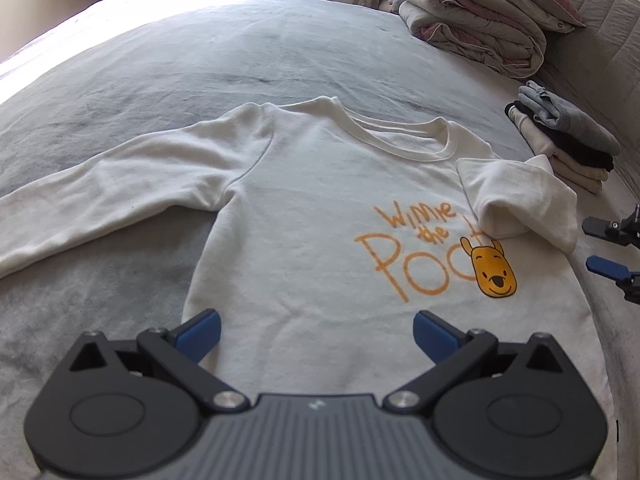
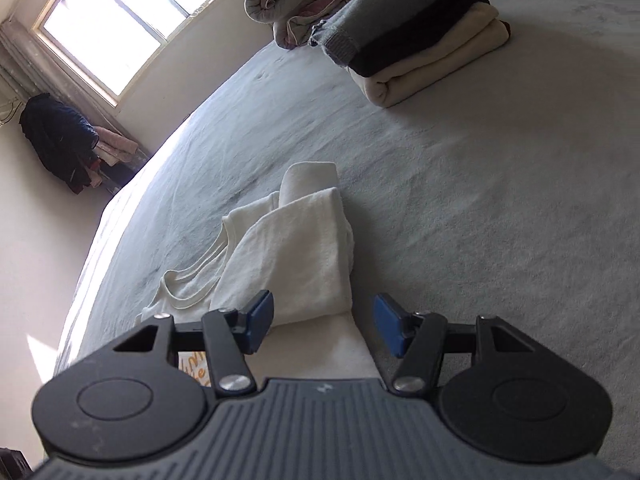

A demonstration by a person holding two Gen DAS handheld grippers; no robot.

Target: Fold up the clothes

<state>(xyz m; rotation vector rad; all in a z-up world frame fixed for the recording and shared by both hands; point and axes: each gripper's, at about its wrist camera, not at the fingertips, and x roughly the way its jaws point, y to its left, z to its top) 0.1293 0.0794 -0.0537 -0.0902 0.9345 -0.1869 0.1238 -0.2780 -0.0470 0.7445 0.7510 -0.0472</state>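
Note:
A white sweatshirt (image 1: 320, 208) with an orange bear print lies face up on the grey bed (image 1: 200, 72). One sleeve (image 1: 100, 200) stretches out flat to the left. The other sleeve (image 1: 516, 196) is folded in over the chest and lies loose. My left gripper (image 1: 316, 322) hovers open over the sweatshirt's lower part, nothing between its blue pads. My right gripper (image 1: 600, 246) is at the sweatshirt's right edge, open. In the right wrist view the right gripper (image 2: 323, 312) sits just short of the folded sleeve (image 2: 304, 248), which its pads do not touch.
A stack of folded clothes (image 1: 560, 136) (image 2: 424, 40) sits on the bed beyond the sweatshirt's right side. A rolled duvet (image 1: 472, 16) lies behind it at the headboard. A window (image 2: 120, 20) and a rack of hanging clothes (image 2: 60, 140) stand past the bed's far edge.

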